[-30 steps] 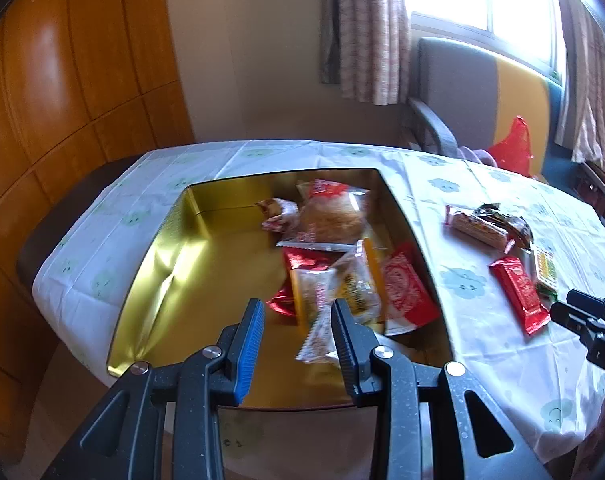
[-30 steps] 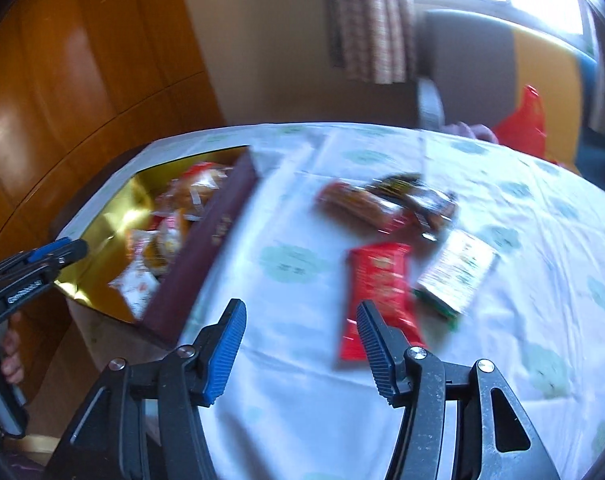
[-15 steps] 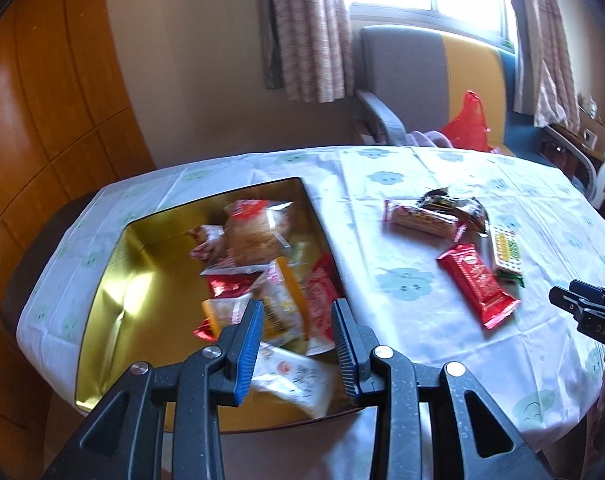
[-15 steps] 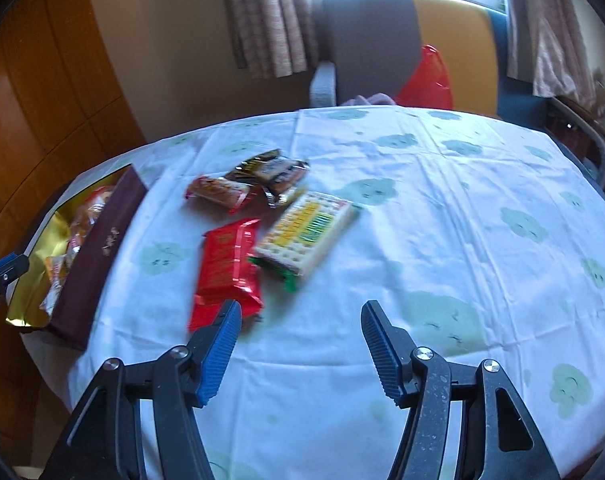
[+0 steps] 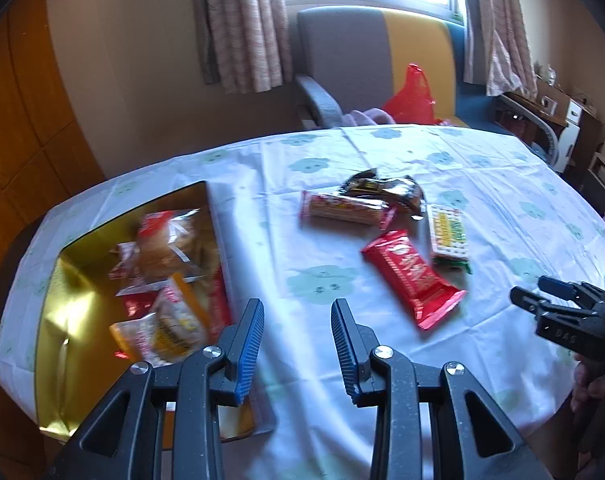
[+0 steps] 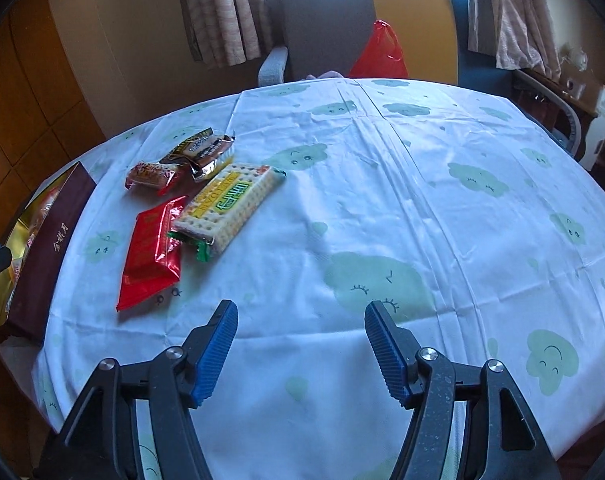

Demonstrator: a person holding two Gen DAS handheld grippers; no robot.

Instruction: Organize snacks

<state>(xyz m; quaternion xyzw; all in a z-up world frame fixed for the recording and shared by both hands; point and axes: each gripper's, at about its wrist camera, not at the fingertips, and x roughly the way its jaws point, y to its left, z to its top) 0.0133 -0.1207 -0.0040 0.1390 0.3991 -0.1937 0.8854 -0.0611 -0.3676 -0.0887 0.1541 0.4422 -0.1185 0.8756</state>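
- On the round table, a white tablecloth (image 6: 382, 208) printed with pale green smiling clouds is spread, creased along its fold lines.
- At the table's left edge a rectangular gold-lined tin box (image 5: 58, 332) is set, and several crinkly clear and red snack packets (image 5: 170, 264) are heaped inside it.
- The box's outer wall (image 6: 46, 252) is seen from the right wrist view as dark maroon with gold characters, too small to be read with certainty.
- Four snacks are grouped on the cloth to the right of the box: a glossy red foil bar (image 5: 412, 278) with white characters that cannot be read, a flat clear-wrapped cracker pack (image 6: 230, 204) with yellow and green lettering, a pinkish-red tube-shaped wrapper (image 5: 344, 208), and a dark crumpled foil packet (image 5: 382, 188).
- The red bar is overlapped at one corner by the cracker pack, while the pink wrapper and the dark packet are touching.
- The left gripper (image 5: 296, 344) is held with its blue ribbed pads apart and nothing between them, over the cloth just beside the box; the red bar is ahead and to its right.
- The right gripper (image 6: 300, 354) is spread wide and empty above bare cloth, with the four snacks well off to its left.
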